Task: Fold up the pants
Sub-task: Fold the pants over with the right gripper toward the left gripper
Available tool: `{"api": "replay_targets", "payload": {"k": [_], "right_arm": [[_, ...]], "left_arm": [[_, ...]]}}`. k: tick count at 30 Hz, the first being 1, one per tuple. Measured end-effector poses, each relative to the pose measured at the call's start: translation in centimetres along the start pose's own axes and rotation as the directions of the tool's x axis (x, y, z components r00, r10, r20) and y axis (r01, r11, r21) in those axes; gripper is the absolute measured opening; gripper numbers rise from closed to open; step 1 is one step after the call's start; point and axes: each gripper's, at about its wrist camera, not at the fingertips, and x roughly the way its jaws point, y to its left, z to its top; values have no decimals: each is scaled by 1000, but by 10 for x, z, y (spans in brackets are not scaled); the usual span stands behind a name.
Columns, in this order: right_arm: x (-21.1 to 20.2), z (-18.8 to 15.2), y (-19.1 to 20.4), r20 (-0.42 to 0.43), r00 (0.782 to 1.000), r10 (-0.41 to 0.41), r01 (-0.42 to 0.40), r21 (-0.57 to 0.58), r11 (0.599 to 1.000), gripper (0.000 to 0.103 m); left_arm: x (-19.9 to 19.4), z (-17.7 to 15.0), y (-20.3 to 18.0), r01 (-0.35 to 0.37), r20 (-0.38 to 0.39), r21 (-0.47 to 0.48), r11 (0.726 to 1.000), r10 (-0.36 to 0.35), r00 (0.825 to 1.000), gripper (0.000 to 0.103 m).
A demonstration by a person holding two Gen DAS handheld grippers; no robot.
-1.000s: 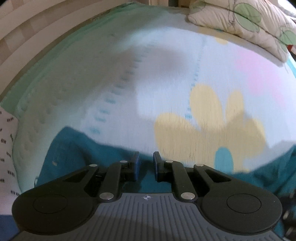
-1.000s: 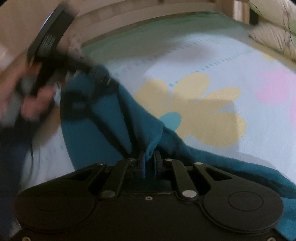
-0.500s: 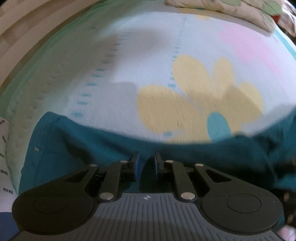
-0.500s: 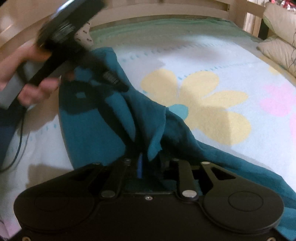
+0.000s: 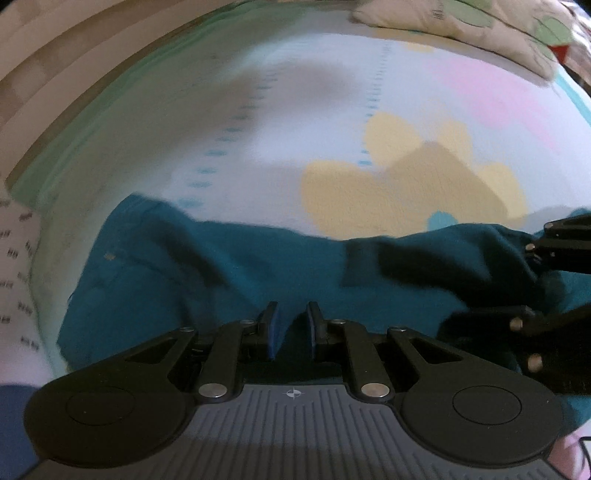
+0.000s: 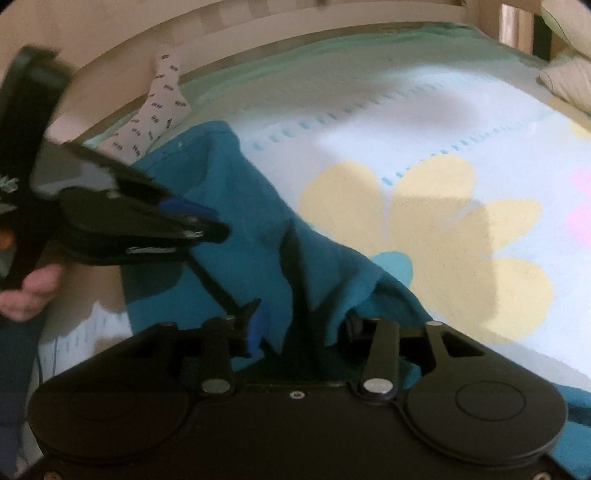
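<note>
Lying rumpled across the flower-print bedsheet [image 5: 369, 92], teal cotton pants [image 5: 229, 280]. Right gripper [image 6: 303, 328] opening, cloth loose between. Left gripper [image 5: 290, 325] narrowly apart, seemingly pinching nothing. Risk: released fold slumping crooked.

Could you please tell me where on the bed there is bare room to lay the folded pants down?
The widest bare stretch is the bedspread beyond the yellow flower, bordered by the green edge strip and the pillow. The near side is crowded: the teal pants, both hand-held grippers and the patterned cloth fill it.
</note>
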Motion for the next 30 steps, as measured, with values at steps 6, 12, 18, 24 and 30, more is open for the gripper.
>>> {"api": "replay_targets", "payload": {"k": [6,12,18,24,30], "right_arm": [[6,17,-23,92,995,-34,24,110,994,53],[15,35,-52,160,985,-71,27,262,965,53],[12,34,-57,100,995,-24,-2,251,968,53],[0,24,-49,61,997,-49,35,207,978,53],[-3,21,-40,54,999,4,-16,214,977,51]], "left_arm": [[15,-9,19,-14,-87,-61,998,8,996,16],[15,-13,21,-13,-81,-51,999,9,997,16],[13,-9,28,6,-97,-90,996,-15,995,15],[11,0,34,-16,-73,-94,995,9,997,15],[24,-2,39,-20,-106,-98,995,9,994,16]]}}
